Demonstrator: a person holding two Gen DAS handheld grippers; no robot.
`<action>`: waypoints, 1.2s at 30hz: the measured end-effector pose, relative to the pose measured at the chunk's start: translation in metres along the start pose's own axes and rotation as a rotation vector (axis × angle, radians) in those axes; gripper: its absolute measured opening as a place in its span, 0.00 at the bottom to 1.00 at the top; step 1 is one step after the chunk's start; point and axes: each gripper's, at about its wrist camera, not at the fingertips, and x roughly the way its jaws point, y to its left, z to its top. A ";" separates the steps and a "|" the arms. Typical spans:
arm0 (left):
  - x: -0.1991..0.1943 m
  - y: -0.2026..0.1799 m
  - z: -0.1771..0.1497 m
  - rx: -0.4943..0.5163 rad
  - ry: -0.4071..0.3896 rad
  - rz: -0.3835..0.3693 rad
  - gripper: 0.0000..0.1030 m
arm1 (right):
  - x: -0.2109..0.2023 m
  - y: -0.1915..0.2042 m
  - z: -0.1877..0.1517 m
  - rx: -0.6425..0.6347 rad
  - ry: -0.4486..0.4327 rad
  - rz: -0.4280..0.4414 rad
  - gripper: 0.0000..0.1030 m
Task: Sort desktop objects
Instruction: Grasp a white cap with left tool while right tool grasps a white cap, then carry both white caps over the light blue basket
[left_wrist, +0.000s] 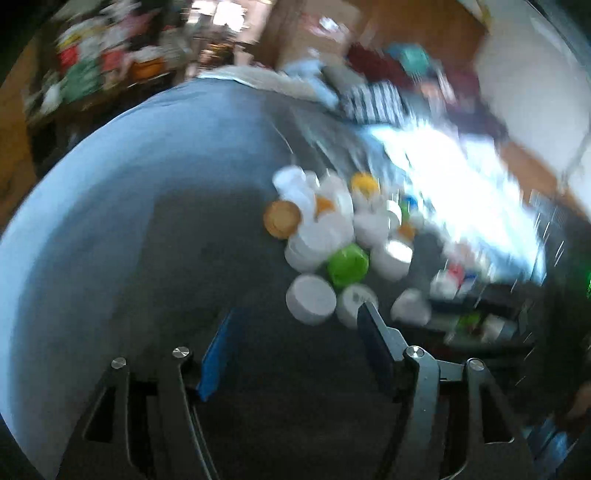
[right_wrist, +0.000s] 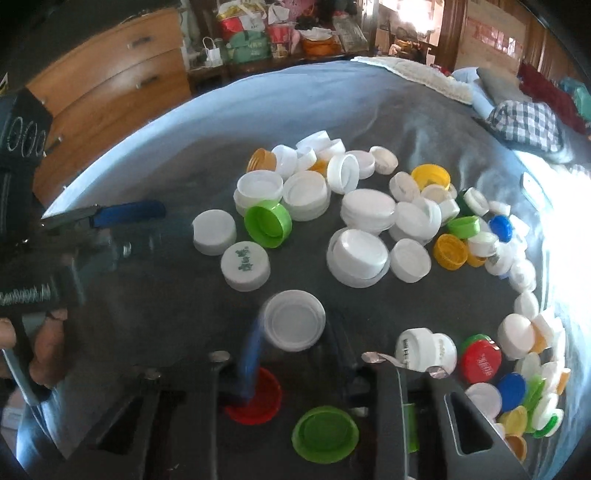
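Many plastic bottle caps lie on a dark grey cloth (right_wrist: 166, 295), mostly white, with some green, yellow, blue and red. In the right wrist view my right gripper (right_wrist: 295, 332) has its blurred blue fingers at both sides of a white cap (right_wrist: 293, 323) and is shut on it. A red cap (right_wrist: 258, 402) and a green cap (right_wrist: 325, 434) lie just below the fingers. My left gripper (left_wrist: 295, 321) stands open with nothing between its fingers, just short of a white cap (left_wrist: 310, 304) and a green cap (left_wrist: 347, 264). It also shows at the left of the right wrist view, left gripper (right_wrist: 140, 225).
A second heap of mixed caps (right_wrist: 524, 362) curves along the right side. A person's hand (right_wrist: 44, 350) holds the left tool. A wooden drawer chest (right_wrist: 110, 74) stands beyond the cloth's far-left edge. Folded clothes (right_wrist: 524, 118) lie at the far right. The left wrist view is motion-blurred.
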 end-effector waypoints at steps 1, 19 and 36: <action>0.002 -0.004 0.001 0.064 0.029 0.003 0.50 | -0.001 -0.001 -0.001 0.011 -0.002 0.009 0.33; 0.037 -0.020 0.026 0.244 0.103 -0.051 0.29 | -0.051 -0.030 -0.028 0.167 -0.086 0.059 0.33; -0.031 -0.045 0.016 0.077 -0.053 0.084 0.25 | -0.119 -0.034 -0.053 0.153 -0.157 -0.004 0.33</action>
